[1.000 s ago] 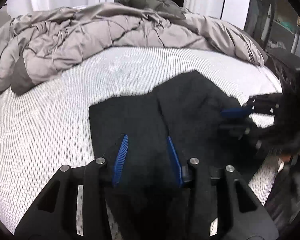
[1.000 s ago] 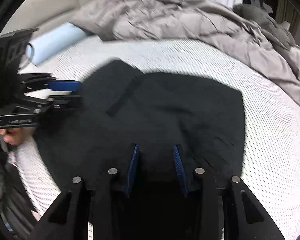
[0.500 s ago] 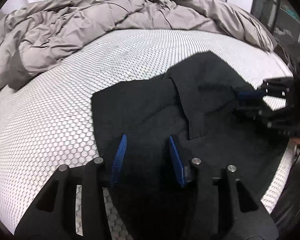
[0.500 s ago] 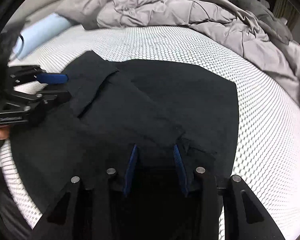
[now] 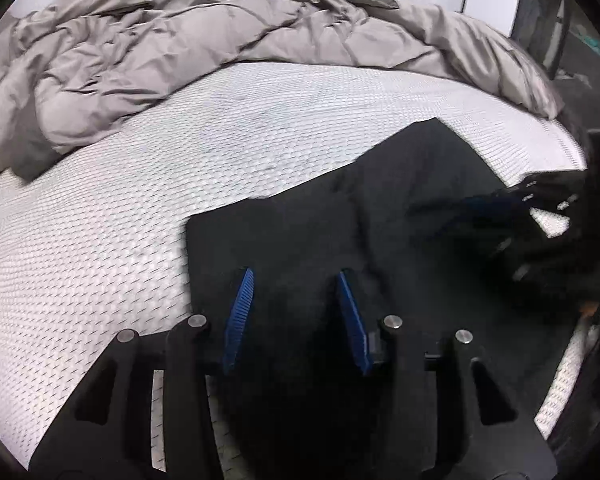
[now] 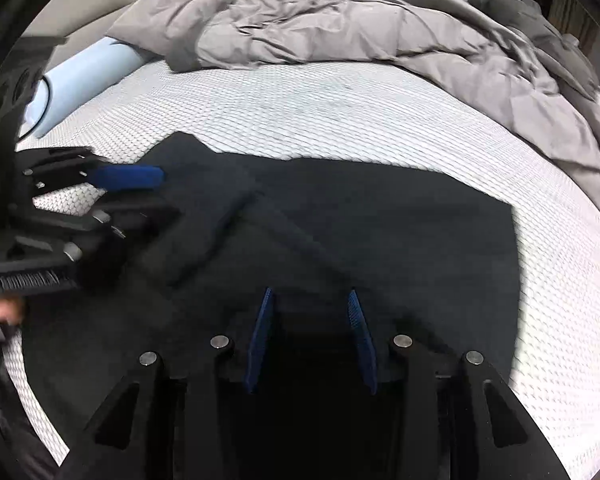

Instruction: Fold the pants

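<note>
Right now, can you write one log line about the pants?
pants: black, flat on bed | left gripper: jaws apart over pants | right gripper: same | blanket: behind

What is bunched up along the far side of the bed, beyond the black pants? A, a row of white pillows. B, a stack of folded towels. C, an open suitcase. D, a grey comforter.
D: a rumpled grey comforter lies heaped along the far edge of the mattress, beyond the black pants spread flat near the front.
</note>
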Tool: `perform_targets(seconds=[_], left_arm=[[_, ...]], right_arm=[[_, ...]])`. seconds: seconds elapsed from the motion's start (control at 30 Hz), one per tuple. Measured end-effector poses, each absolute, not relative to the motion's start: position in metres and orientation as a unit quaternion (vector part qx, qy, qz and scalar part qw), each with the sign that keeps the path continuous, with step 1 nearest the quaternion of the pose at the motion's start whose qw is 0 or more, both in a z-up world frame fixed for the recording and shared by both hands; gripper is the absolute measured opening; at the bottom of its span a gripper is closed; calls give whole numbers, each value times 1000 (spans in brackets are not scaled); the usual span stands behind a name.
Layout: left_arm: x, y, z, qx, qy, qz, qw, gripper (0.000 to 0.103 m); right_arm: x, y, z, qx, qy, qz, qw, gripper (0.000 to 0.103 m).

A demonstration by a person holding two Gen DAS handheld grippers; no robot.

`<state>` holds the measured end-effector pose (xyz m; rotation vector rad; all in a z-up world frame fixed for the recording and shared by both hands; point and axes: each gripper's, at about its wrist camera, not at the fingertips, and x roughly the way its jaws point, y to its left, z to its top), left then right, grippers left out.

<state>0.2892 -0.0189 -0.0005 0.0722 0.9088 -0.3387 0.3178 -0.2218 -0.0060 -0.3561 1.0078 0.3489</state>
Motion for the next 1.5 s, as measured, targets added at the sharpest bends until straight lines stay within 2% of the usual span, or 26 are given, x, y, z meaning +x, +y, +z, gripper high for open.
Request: perform_targets(seconds=[0.17, 0.33, 0.47, 0.6, 0.7, 0.83, 0.9, 1.03, 1.1, 1.2, 1.4, 1.5], left_arm=[[274, -2, 17, 12, 423, -149, 894, 40], [294, -13, 28, -28, 413, -166, 895, 40], [315, -24, 1, -17, 456, -160, 875, 40], [303, -9, 4, -10, 451, -154, 879, 41], [287, 4, 9, 1, 454, -114, 884, 40], [238, -10, 40, 23, 404, -149, 902, 40], [209, -30, 46, 34, 382, -191, 904, 45], [191, -76, 16, 106, 417, -243, 869, 48], [183, -79, 6, 124, 411, -241, 871, 55], [174, -67, 6, 118, 411, -245, 870, 64], [163, -54, 17, 82, 405, -235, 880, 64], [155, -65, 38, 61, 361, -245, 897, 64]], right_arm=[[299, -248, 10, -125, 463, 193, 856, 39], [308, -216, 23, -119, 425, 204, 874, 39], [330, -196, -2, -122, 469, 198, 852, 39], [318, -222, -8, -164, 470, 166, 851, 39], [295, -251, 1, -153, 450, 193, 859, 39], [262, -257, 23, -128, 420, 211, 873, 39], [246, -248, 30, -100, 413, 267, 865, 40], [235, -221, 5, -148, 447, 280, 837, 40], [231, -232, -6, -176, 450, 274, 832, 39], [225, -269, 7, -134, 449, 293, 833, 37], [214, -324, 13, -55, 458, 274, 844, 40], [220, -341, 22, 14, 450, 292, 844, 40]])
